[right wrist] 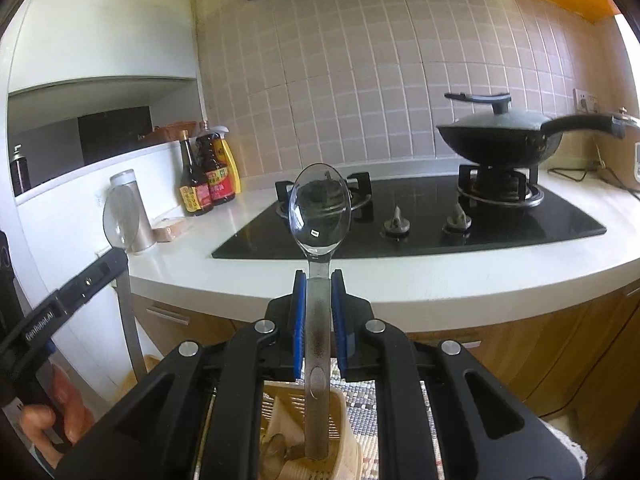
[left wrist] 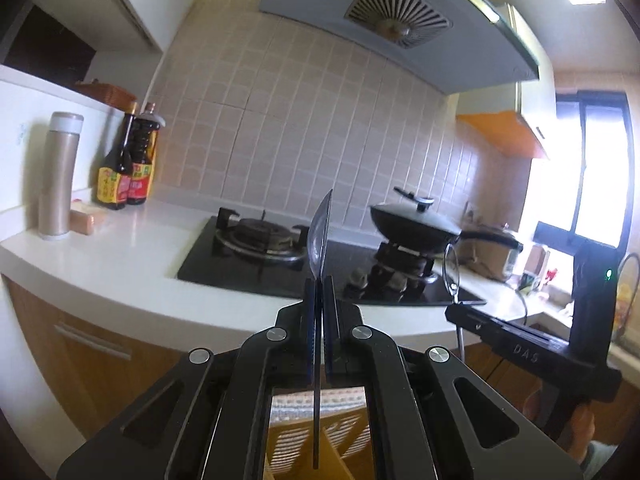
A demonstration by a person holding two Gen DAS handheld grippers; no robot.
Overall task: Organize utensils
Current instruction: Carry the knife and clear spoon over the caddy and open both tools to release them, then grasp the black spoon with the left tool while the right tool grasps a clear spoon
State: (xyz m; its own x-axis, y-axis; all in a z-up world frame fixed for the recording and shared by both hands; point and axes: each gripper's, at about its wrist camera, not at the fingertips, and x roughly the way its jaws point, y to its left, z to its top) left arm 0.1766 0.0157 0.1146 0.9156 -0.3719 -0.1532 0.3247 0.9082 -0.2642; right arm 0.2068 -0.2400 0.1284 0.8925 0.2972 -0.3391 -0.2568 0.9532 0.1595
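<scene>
while both grippers are held level before the white counter [right wrist: 400, 280], each carries a clear plastic spoon bowl-up. the right gripper [right wrist: 316, 308] has its blue pads closed on the handle of the right spoon [right wrist: 319, 216], bowl facing the lens; the handle end hangs over a woven basket [right wrist: 340, 420]. the left gripper [left wrist: 319, 312] is clamped on the left spoon [left wrist: 320, 236], seen edge-on. only the right view shows the stove knobs [right wrist: 396, 222]; only the left view shows the range hood [left wrist: 400, 20]

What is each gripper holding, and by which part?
Each holds a clear plastic spoon by its handle, bowl up: the left gripper holds one spoon edge-on; the right gripper holds another facing the camera.
</scene>
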